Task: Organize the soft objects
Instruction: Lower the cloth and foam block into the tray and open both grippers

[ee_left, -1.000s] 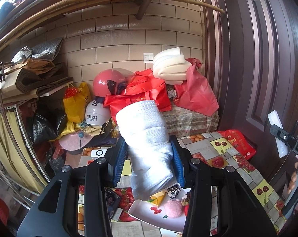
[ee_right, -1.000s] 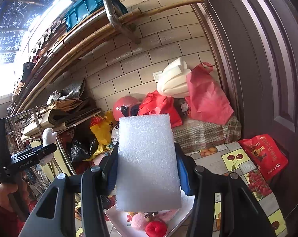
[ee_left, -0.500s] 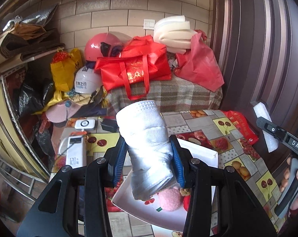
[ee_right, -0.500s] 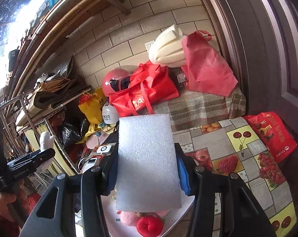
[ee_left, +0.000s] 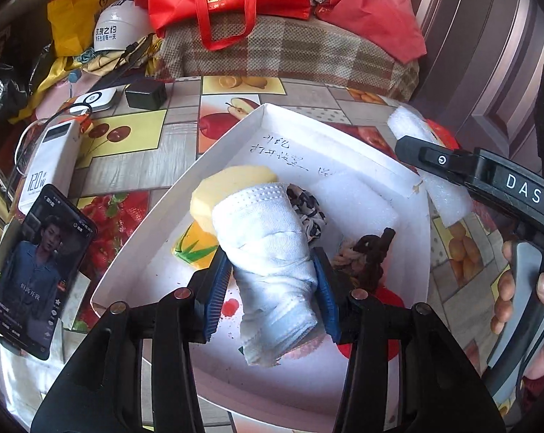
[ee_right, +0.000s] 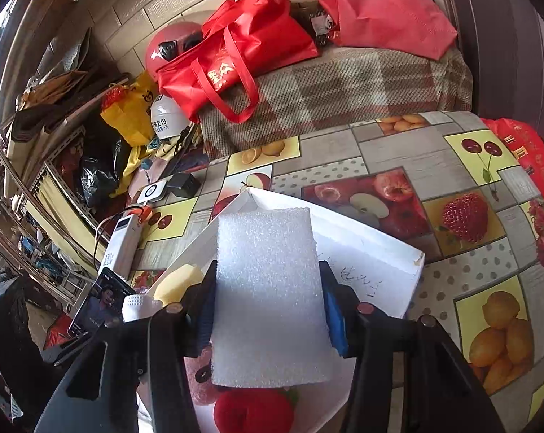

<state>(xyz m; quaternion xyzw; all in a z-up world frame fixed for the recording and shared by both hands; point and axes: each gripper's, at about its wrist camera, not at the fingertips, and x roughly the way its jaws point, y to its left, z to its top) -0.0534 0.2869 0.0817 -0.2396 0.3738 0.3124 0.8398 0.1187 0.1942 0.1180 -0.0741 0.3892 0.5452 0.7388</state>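
Note:
My left gripper (ee_left: 270, 285) is shut on a rolled white cloth (ee_left: 268, 249) and holds it low over a white tray (ee_left: 156, 223). In the tray lie a yellow sponge (ee_left: 221, 187), a white foam piece (ee_left: 351, 195), a brown knotted rope (ee_left: 365, 256) and a patterned cloth (ee_left: 308, 209). My right gripper (ee_right: 268, 306) is shut on a white foam block (ee_right: 268, 296) above the same tray (ee_right: 380, 252). A red plush fruit (ee_right: 254, 411) and a pink one (ee_right: 200, 379) lie under it. The right gripper also shows in the left wrist view (ee_left: 430, 158) at the tray's right rim.
A phone (ee_left: 37, 281) leans by the tray's left side next to a white power bank (ee_left: 48, 158) with a cable. A black box (ee_left: 145, 93) and a white puck (ee_left: 95, 101) sit farther back. Red bags (ee_right: 236, 61), helmets and a plaid cushion (ee_right: 344, 86) crowd the table's far edge.
Both grippers have come down from high above the table to just over the white tray, each still holding its object. The views now look down at the tray.

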